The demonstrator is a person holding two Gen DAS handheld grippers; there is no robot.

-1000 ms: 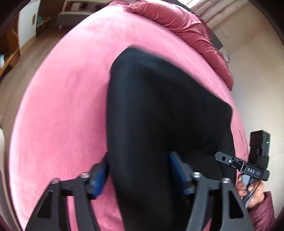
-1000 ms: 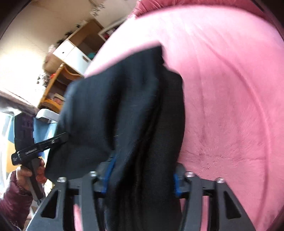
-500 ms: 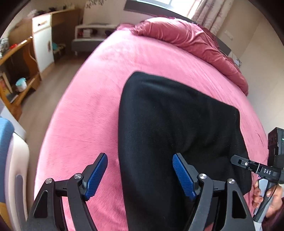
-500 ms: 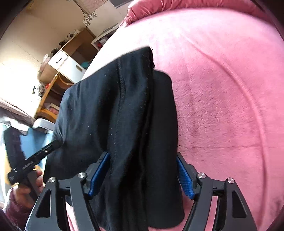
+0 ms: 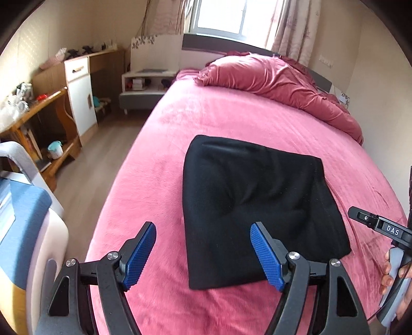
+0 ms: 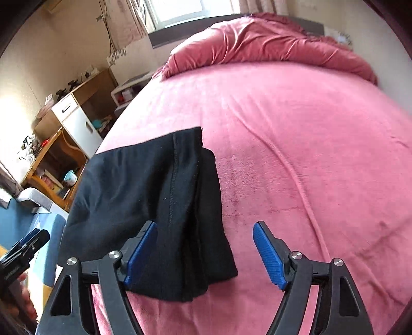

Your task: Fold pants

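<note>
Pink plush bedspread (image 5: 231,113) fills both views, and it serves as the folding surface, broad and flat enough for the cloth to lie squared.

Nearest the left camera, the left gripper (image 5: 203,253) stands with its 2 blue pads wide apart and nothing between them; it hangs above the bed, clear of the cloth. Its right pad overlaps the near edge of the pants only in line of sight. The right gripper (image 6: 206,253) is likewise spread. Its jaws have just been opening, and the near corner of the bundle shows between them, but no pad presses on it.

Just beyond both, the black pants (image 5: 257,206) lie on the bedspread as a compact, stacked rectangle, layered edges visible on the right camera's side (image 6: 164,206). I judge the fold finished or nearly so, since both tools are let go and lifted off.

Farther back, a crumpled maroon duvet (image 5: 278,85) is heaped at the head of the bed, out of the working area. Beyond it are the window (image 5: 219,15) and, left, a wooden desk (image 5: 46,108).

Against 1 second ago, both cameras sit higher and farther back: the pants looked large, with each gripper's pads straddling them, and now they lie released.
</note>
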